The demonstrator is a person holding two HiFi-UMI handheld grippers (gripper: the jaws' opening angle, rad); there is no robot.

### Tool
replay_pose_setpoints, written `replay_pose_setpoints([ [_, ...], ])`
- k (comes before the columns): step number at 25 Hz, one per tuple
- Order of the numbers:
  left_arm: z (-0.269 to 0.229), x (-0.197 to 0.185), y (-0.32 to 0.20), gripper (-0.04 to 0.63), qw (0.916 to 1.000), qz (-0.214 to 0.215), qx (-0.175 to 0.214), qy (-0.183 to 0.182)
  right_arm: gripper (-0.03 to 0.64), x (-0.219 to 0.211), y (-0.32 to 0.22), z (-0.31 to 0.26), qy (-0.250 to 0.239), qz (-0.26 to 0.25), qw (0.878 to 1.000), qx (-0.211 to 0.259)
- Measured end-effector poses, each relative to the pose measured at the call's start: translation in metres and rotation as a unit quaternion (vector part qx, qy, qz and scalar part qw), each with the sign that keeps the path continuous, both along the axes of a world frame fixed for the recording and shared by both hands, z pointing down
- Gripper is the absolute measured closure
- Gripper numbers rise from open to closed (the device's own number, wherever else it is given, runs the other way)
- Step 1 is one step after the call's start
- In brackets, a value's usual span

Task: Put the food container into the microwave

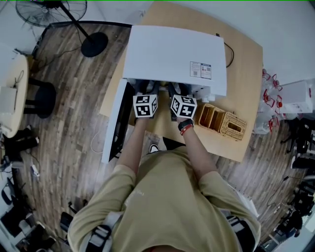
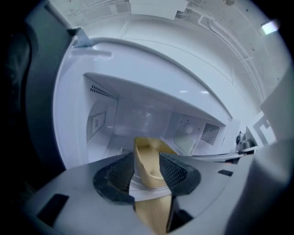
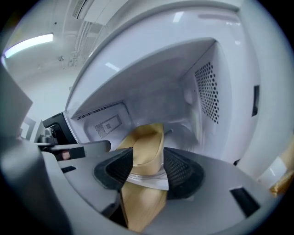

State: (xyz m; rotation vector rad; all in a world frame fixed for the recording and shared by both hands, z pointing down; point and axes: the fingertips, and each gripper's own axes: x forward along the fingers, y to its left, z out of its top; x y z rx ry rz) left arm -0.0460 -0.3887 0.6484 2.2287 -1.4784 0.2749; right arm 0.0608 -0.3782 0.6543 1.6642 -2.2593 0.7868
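- Gripping a tan food container [image 2: 151, 166] from both ends, at the mouth of a white microwave [image 1: 172, 54]; far part already over the cavity floor, near part running back under the cameras. Cannot tell whether resting on that floor or held just above it.
- Closed on the container with the left gripper [image 2: 148, 170]: black ribbed jaws pressing its wall from 9 and 3 o'clock, no gap on either side.
- Closed on it likewise with the right gripper [image 3: 148, 167]: jaws clamped at 9 and 3 o'clock, tan wall rising between them toward 12 o'clock.
- From the head view, no sight of the container itself: hidden beneath the microwave's front edge and the two marker cubes, side by side at 6 o'clock of the microwave.
- Inside the cavity, white walls, with a perforated vent panel [image 3: 206, 92] at 2 o'clock in the right gripper view.
- Open wide, with the microwave door [image 1: 115, 123] swung out at 8 o'clock of the body.
- Under the microwave, a light wooden desk [image 1: 246, 64].
- At 3 o'clock of the right gripper, a wooden compartment box [image 1: 209, 117], and touching it farther right a wicker basket [image 1: 232, 126].
- On the right wrist, a black watch [image 1: 185, 126].
- At 10 o'clock, well apart from the desk, a black floor fan [image 1: 51, 10] on the wood-plank floor [image 1: 74, 138].
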Motion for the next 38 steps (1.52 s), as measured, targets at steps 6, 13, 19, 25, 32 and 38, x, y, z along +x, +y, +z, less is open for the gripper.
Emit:
replay_pose_setpoints([
  [6, -0.013, -0.001, 0.028, 0.42, 0.9997, 0.003, 0.018, -0.019, 0.404, 0.003, 0.025, -0.016, 0.01, -0.008, 1.0, 0.021],
  [13, -0.036, -0.004, 0.066, 0.468, 0.9987, 0.004, 0.044, -0.023, 0.459, 0.005, 0.062, -0.044, 0.019, -0.016, 0.998, 0.062],
  [19, -0.065, -0.008, 0.098, 0.496, 0.9966, 0.009, 0.078, -0.025, 0.489, 0.007, 0.092, -0.072, 0.019, -0.016, 0.995, 0.095],
  [25, -0.089, -0.02, 0.126, 0.528, 0.9944, -0.004, 0.102, -0.025, 0.516, 0.007, 0.123, -0.095, 0.02, -0.018, 0.992, 0.12],
  [32, -0.103, -0.03, 0.154, 0.548, 0.9927, -0.012, 0.118, -0.024, 0.558, 0.011, 0.154, -0.109, 0.033, -0.012, 0.989, 0.142],
  [38, -0.106, -0.031, 0.176, 0.56, 0.9924, -0.006, 0.121, -0.023, 0.584, 0.018, 0.172, -0.117, 0.034, 0.009, 0.987, 0.155],
])
